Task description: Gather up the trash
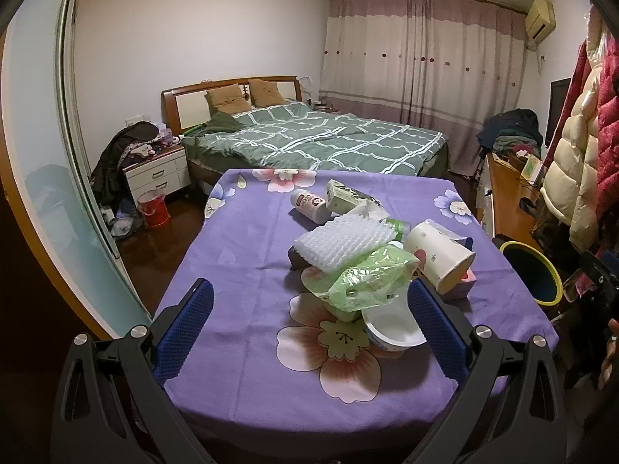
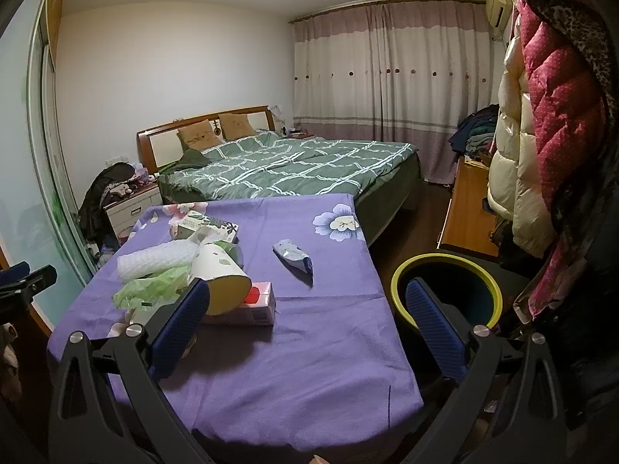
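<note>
Two grippers hover over a surface (image 1: 240, 232) draped in purple flowered cloth, both tipped downward toward it. In the left wrist view the left gripper (image 1: 309, 321) has its blue-padded jaws spread wide at the bottom of the frame, gripping nothing; between their tips lies a white plastic tub (image 1: 392, 328) on its side, partly under a crumpled green plastic bag (image 1: 371, 278). Above the bag, near the frame's centre, sits a wad of white foam netting (image 1: 340, 241), with a white paper cup (image 1: 441, 255) on its side to the right, and a white bottle (image 1: 309, 205) and a small carton (image 1: 340, 195) farther up. In the right wrist view the right gripper (image 2: 307, 326) is likewise wide apart and empty, its left pad just in front of the paper cup and a pink box (image 2: 251, 303). A crumpled grey-blue wrapper (image 2: 296, 257) lies alone at the frame's centre. Lower right of the frame, off the surface's edge, stands a yellow-rimmed bin (image 2: 445, 263), partly behind the right pad.
</note>
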